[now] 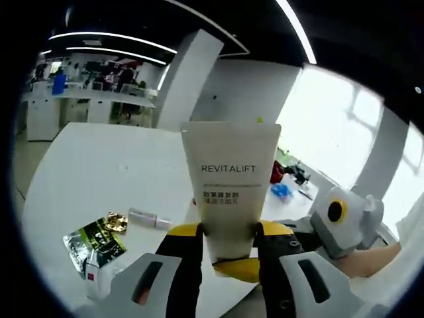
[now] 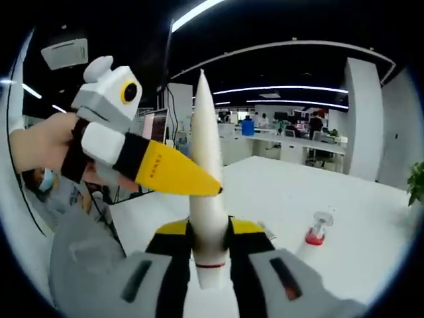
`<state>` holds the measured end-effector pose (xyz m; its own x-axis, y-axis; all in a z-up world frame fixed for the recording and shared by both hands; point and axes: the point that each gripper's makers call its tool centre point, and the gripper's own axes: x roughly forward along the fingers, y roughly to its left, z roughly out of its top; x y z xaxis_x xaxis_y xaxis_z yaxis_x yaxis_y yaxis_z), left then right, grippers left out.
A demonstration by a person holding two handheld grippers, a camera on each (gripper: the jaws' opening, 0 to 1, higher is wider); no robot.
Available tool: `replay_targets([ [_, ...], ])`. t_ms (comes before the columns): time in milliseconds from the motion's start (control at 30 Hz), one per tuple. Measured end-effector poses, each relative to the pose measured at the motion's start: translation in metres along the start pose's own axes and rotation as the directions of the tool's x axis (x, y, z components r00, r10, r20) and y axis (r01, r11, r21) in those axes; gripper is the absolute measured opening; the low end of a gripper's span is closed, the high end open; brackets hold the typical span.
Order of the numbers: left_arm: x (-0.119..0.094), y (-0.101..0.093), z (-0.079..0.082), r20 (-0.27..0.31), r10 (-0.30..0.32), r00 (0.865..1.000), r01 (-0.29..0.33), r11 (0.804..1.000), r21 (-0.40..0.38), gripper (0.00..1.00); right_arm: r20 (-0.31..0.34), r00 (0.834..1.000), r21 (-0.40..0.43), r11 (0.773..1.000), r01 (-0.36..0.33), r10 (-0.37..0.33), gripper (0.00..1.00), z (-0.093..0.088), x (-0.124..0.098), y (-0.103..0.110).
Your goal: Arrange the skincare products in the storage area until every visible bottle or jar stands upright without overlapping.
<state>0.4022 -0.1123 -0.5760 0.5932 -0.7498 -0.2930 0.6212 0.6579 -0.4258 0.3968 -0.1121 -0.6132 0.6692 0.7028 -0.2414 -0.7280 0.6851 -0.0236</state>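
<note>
While both claws, left (image 1: 228, 246) and right (image 2: 211, 255), were clamped on the Revitalift tube (image 1: 230, 179) in mid-air, a spray bottle (image 2: 317, 237) and small tube (image 1: 149, 218) lay flat on the bench (image 1: 99, 165), unsorted.

The right tongs (image 2: 211, 255) were closed on a white tube (image 2: 207, 192), gripped near its capped lower end, where a thin red line ringed it. The tube stood edge-on, rising straight up from between the jaws. The left tongs (image 2: 199, 182) entered from the left, held in a person's hand (image 2: 40, 149), their yellow tips against the tube above the right tongs. To the right, a small bottle (image 2: 315, 237) with a red collar stood on the white counter (image 2: 344, 199).
</note>
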Motion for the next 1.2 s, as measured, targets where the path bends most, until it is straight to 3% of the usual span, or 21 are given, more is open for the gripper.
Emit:
replay_targets([
  [133,-0.004,-0.009,-0.003,-0.004,-0.068,0.998,0.068,0.998,0.0,0.29,0.018,0.996,0.076,0.993,-0.087,0.085,0.2,0.0,-0.008,0.006],
  [267,-0.01,-0.02,-0.004,-0.025,-0.18,0.983,0.181,0.983,0.038,0.27,0.087,0.969,0.186,0.952,-0.244,0.231,0.19,0.005,-0.021,0.02],
  [400,-0.018,-0.041,-0.001,-0.056,-0.307,0.95,0.312,0.945,0.1,0.26,0.139,0.916,0.238,0.886,-0.399,0.375,0.19,0.014,-0.035,0.041],
  [433,-0.021,-0.048,0.0,-0.068,-0.345,0.936,0.351,0.928,0.126,0.25,0.144,0.911,0.241,0.879,-0.412,0.387,0.19,0.014,-0.036,0.043],
  [533,-0.029,-0.057,0.001,-0.114,-0.408,0.906,0.423,0.889,0.174,0.22,0.208,0.869,0.271,0.827,-0.493,0.45,0.19,0.023,-0.047,0.049],
  [633,-0.039,-0.065,0.001,-0.208,-0.472,0.857,0.512,0.828,0.229,0.2,0.218,0.847,0.247,0.812,-0.529,0.486,0.19,0.027,-0.053,0.054],
  [700,-0.044,-0.07,0.001,-0.264,-0.489,0.831,0.551,0.789,0.273,0.19,0.231,0.826,0.248,0.79,-0.561,0.514,0.19,0.03,-0.057,0.059],
  [767,-0.045,-0.074,0.002,-0.303,-0.495,0.814,0.575,0.758,0.308,0.18,0.241,0.813,0.243,0.778,-0.58,0.53,0.19,0.033,-0.059,0.06],
  [933,-0.044,-0.087,0.009,-0.315,-0.539,0.781,0.621,0.721,0.307,0.18,0.231,0.785,0.209,0.759,-0.617,0.575,0.19,0.037,-0.065,0.065],
  [1033,-0.043,-0.092,0.009,-0.33,-0.552,0.766,0.64,0.705,0.306,0.17,0.22,0.783,0.192,0.761,-0.619,0.582,0.19,0.036,-0.065,0.067],
  [1200,-0.042,-0.082,0.009,-0.358,-0.534,0.766,0.639,0.694,0.332,0.17,0.229,0.784,0.195,0.761,-0.618,0.578,0.19,0.035,-0.064,0.065],
])
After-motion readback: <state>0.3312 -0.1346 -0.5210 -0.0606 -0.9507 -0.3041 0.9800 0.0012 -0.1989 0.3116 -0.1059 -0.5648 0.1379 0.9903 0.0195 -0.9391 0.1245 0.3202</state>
